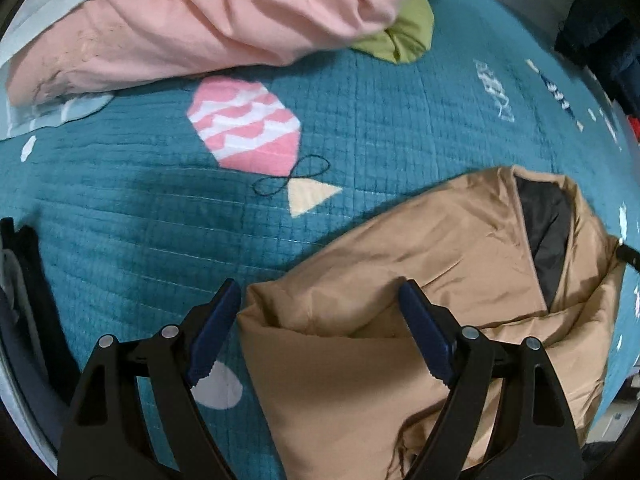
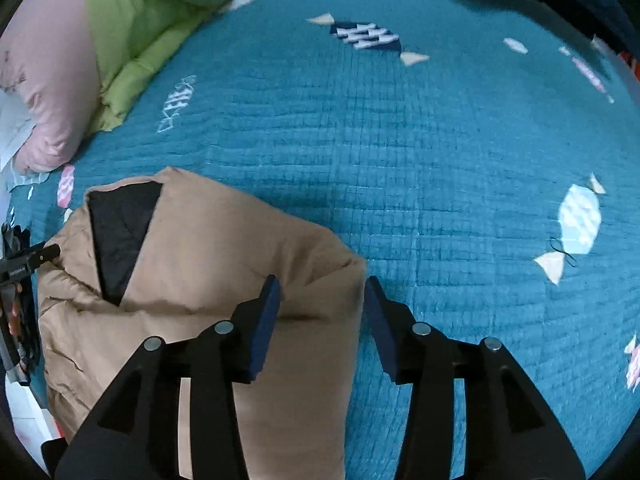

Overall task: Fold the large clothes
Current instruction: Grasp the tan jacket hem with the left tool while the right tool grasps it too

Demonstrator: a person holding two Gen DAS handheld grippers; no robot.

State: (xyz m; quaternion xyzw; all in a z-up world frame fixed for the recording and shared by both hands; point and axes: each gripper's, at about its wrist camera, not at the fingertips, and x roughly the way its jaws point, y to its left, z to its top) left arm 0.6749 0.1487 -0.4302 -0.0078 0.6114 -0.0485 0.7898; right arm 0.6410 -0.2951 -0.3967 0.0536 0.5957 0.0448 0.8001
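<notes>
Folding is looking nearly finished: we are seeing the tan jacket (image 1: 420, 280) lying as a compact bundle on the teal quilted bed (image 1: 120, 220). Our left tongs (image 1: 316, 328) are gaping wide, our right tongs (image 2: 320, 320) are standing half open, neither holding anything.

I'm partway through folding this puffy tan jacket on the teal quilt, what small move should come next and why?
Probably lower the left gripper onto the puffy tan jacket and close on the near corner. Both grippers stand open and hold nothing, the right gripper over the opposite edge, and the jacket's dark lining shows at the collar, so it looks half folded on the teal quilt.
</notes>
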